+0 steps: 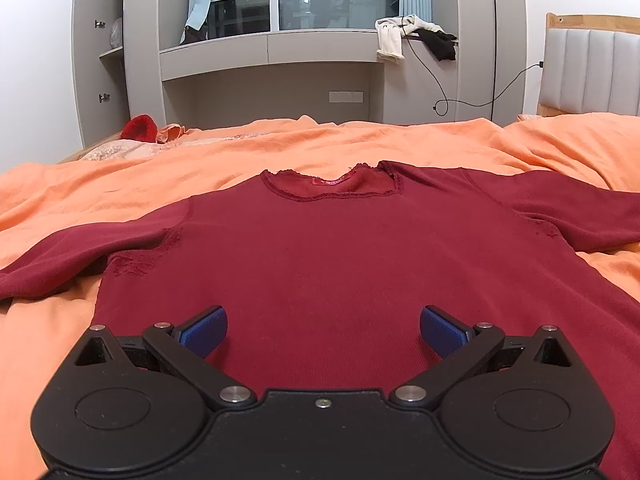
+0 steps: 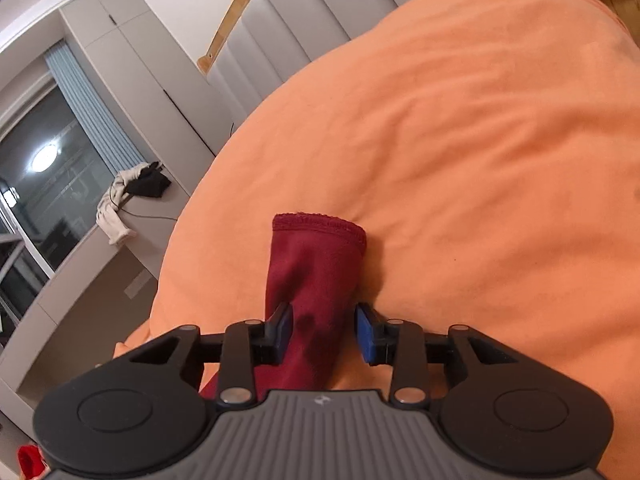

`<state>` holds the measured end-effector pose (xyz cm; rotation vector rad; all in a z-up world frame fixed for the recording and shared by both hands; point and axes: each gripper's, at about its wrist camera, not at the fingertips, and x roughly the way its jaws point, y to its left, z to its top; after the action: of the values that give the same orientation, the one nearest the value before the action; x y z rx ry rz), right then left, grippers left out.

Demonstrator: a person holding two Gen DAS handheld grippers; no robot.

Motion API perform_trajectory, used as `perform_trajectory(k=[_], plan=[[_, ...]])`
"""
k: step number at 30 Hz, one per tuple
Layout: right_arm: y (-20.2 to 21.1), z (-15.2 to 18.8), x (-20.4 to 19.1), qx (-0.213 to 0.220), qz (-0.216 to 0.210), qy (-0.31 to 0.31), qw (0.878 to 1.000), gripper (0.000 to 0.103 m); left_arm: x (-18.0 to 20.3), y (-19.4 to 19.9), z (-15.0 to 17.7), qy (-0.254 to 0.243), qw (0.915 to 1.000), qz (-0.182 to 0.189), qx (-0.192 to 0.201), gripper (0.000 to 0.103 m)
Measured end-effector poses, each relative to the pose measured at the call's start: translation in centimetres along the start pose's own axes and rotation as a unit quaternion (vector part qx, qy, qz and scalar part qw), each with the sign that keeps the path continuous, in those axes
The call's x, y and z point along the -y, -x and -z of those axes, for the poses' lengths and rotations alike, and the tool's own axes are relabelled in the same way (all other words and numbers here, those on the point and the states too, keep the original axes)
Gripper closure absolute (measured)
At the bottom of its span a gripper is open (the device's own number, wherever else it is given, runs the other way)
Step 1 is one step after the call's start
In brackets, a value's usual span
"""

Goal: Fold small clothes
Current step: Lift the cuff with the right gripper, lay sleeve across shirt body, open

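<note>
A dark red sweater [image 1: 320,240] lies flat, front up, on the orange bedcover [image 1: 400,140], neck away from me and both sleeves spread sideways. My left gripper [image 1: 323,330] hovers over the sweater's lower body, its blue pads wide apart with nothing between them. In the right wrist view, one red sleeve [image 2: 316,264] stretches away across the bedcover [image 2: 460,140], cuff at the far end. My right gripper [image 2: 324,334] straddles that sleeve. Its jaws stand apart, a strip of orange shows beside the right pad, and the cloth is not pinched.
A padded grey headboard [image 1: 592,68] with a wooden frame rises at the right. Beyond the bed, a grey desk ledge [image 1: 280,40] under the window carries white and black clothes [image 1: 416,38] and a cable. A bright red item [image 1: 138,128] lies at the bed's far left.
</note>
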<state>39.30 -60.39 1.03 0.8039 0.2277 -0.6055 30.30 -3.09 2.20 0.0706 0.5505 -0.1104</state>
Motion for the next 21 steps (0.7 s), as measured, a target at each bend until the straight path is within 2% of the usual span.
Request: perform_trajectory(k=[3, 5, 6, 8, 11, 17, 21], plan=[[0.0, 0.0, 0.0, 0.012, -0.017, 0.002, 1.0, 0.064, 0.0, 0.0, 0.0, 0.003, 1.0, 0.001, -0.001, 0.0], [0.3, 0.2, -0.2, 0.019, -0.029, 0.015, 0.999, 0.081, -0.1, -0.1, -0.1, 0.005, 1.0, 0.001, -0.003, 0.001], [0.3, 0.3, -0.6, 0.023, -0.03, 0.028, 0.999, 0.094, -0.3, 0.0, -0.2, 0.008, 1.0, -0.001, -0.001, 0.001], [0.6, 0.7, -2.4, 0.034, -0.035, 0.064, 0.997, 0.095, -0.8, 0.4, -0.7, 0.025, 0.9995, -0.012, 0.013, 0.001], [1.8, 1.7, -6.1, 0.05, -0.073, 0.128, 0.988, 0.096, -1.8, 1.0, -1.8, 0.038, 0.9978, -0.043, 0.035, 0.001], [5.0, 5.6, -15.1, 0.06, -0.158, 0.244, 0.955, 0.096, -4.4, 2.0, -3.5, 0.06, 0.9907, -0.102, 0.067, 0.001], [7.3, 8.3, -20.2, 0.051, -0.218, 0.283, 0.933, 0.096, -7.0, 2.6, -4.4, 0.098, 0.984, -0.132, 0.069, 0.001]])
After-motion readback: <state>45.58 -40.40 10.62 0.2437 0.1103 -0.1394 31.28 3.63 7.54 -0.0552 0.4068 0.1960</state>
